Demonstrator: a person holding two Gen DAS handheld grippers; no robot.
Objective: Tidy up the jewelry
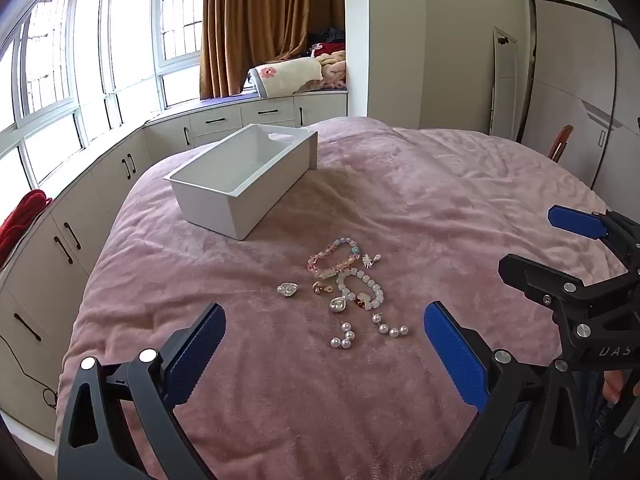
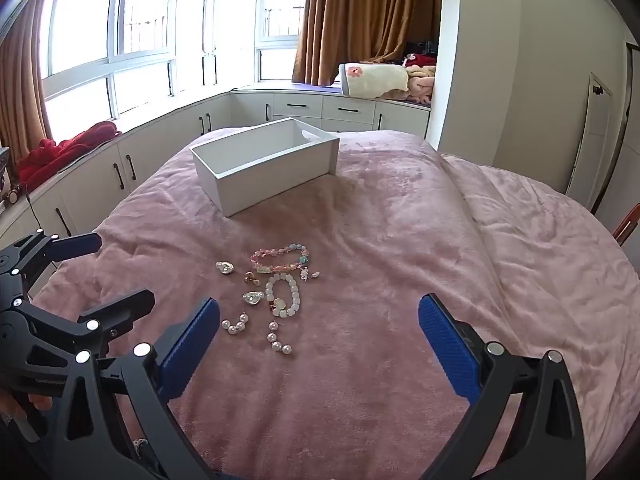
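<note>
A loose heap of jewelry lies on the pink blanket (image 1: 400,208). It holds a pink bead bracelet (image 1: 334,258), a white bead bracelet (image 1: 362,290), two pearl earrings (image 1: 390,326) and a heart-shaped piece (image 1: 287,290). An empty white box (image 1: 240,176) stands behind the heap. My left gripper (image 1: 324,354) hovers open just in front of the jewelry, nothing between its pads. In the right wrist view the same bracelets (image 2: 280,260), pearls (image 2: 280,340) and box (image 2: 264,164) show. My right gripper (image 2: 320,344) is open and empty, right of the heap.
White cabinets (image 1: 100,184) with black handles run under the windows along the left. A red cloth (image 2: 68,152) lies on the sill. Folded blankets (image 1: 288,76) sit by the brown curtain. A wardrobe (image 1: 576,92) and a chair back (image 1: 560,142) stand at the right.
</note>
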